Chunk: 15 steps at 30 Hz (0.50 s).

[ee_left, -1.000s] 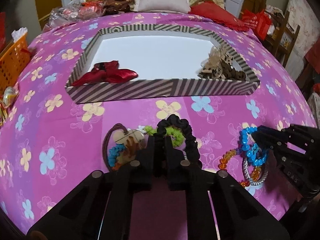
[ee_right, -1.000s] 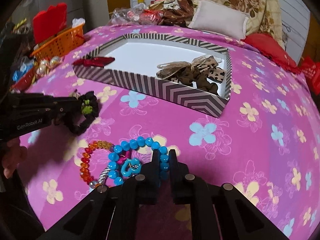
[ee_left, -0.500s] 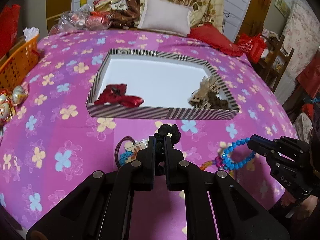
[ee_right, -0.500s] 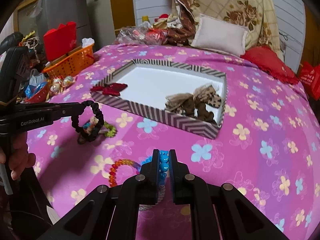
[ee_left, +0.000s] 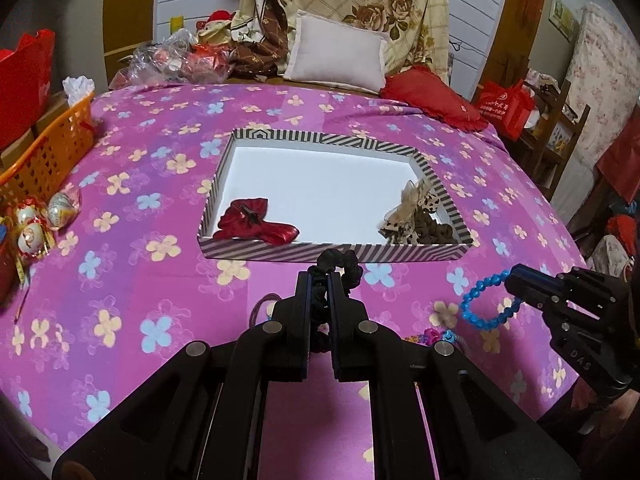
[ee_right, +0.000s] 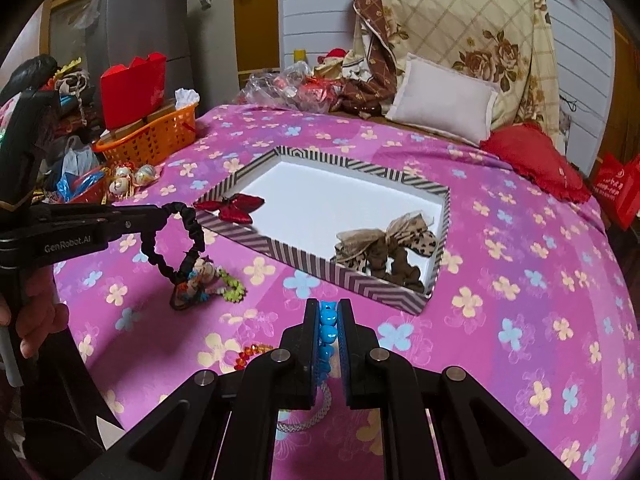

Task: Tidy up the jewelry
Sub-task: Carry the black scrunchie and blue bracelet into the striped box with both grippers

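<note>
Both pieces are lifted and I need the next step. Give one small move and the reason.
Probably carry the left gripper forward over the striped tray and release there. Its jaws are shut on the black scrunchie, which hangs clear of the bedspread, and the tray's white floor between the red bow and the leopard bow is bare.
</note>
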Available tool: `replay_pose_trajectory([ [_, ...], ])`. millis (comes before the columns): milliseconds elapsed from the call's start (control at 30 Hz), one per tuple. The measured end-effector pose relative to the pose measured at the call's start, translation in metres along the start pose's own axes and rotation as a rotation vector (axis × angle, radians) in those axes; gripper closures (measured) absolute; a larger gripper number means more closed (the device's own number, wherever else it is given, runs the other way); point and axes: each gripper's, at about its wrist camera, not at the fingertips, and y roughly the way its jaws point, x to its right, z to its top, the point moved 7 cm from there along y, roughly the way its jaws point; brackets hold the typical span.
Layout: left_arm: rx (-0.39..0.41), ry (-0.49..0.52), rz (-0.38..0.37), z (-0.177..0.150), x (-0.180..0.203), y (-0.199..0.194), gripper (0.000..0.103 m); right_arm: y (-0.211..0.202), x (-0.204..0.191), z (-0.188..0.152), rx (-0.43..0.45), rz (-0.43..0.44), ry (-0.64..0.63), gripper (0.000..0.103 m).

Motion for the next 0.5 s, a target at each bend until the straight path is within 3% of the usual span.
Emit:
replay_pose_trajectory([
  [500,0.032,0.036,0.070,0.032,-0.003,0.007,0.096,0.007,-0.004,0.046,0.030,0.002,-0.027,0.095],
])
